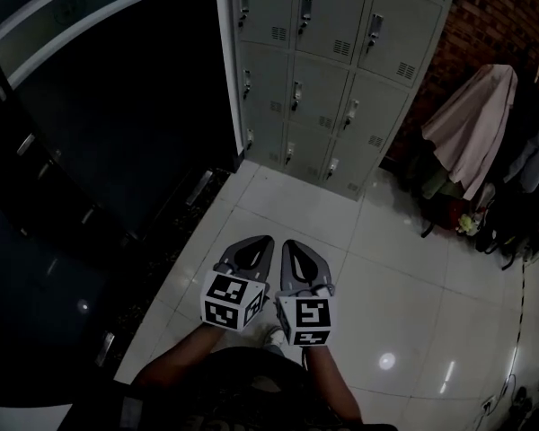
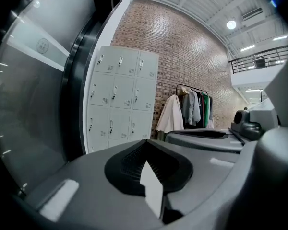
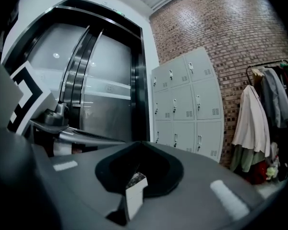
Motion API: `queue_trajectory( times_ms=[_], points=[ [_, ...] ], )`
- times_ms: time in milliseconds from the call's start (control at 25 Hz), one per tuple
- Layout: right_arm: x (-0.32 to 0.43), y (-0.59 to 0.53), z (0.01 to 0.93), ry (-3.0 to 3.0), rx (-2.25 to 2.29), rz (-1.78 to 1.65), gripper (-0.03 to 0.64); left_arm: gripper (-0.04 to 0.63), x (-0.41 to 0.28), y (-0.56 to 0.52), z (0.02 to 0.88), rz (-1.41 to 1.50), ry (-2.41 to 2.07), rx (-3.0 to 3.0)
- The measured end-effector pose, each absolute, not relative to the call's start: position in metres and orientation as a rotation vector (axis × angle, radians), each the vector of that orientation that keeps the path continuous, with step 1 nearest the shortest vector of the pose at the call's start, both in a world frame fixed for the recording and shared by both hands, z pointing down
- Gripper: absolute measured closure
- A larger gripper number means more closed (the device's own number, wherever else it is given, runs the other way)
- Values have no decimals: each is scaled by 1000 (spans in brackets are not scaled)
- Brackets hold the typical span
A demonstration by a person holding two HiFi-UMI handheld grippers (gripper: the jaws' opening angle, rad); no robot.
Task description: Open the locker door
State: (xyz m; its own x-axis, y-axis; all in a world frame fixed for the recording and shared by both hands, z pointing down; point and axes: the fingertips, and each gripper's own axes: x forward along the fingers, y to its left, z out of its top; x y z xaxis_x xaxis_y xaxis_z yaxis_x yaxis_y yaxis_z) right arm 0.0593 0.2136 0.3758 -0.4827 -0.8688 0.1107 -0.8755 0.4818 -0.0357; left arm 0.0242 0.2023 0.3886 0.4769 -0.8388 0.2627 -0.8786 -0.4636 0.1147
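Head view: grippers shut, lockers ahead

Left gripper (image 1: 263,240) and right gripper (image 1: 288,242) sit side by side, jaws together, nothing between them. Across the tiled floor (image 1: 413,277) stand the lockers (image 1: 328,70), all closed, well apart from both.

The left tongs (image 1: 261,239) and the right tongs (image 1: 288,241) sit side by side, almost touching, over the floor (image 1: 404,268). Straight ahead of them and well apart, the locker bank (image 1: 328,79) stands on that floor, three columns of doors wide. To the left of the tongs runs a wall of glass doors (image 1: 117,106), meeting the bank's left edge. Ahead and to the right, a rack of hanging clothes (image 1: 481,124) stands near the lockers' right side, with the brick wall (image 1: 494,16) behind it.
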Motion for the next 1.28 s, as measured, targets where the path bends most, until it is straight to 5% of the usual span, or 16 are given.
queue_trajectory(
  times_ms=[680,1280],
  points=[
    [87,128,389,-2629,1555,101,617,591,56,105,400,202,-1480,2498],
    [25,-55,397,-2611,1547,83,617,591,-6,-78,405,105,-1465,2473]
  ],
)
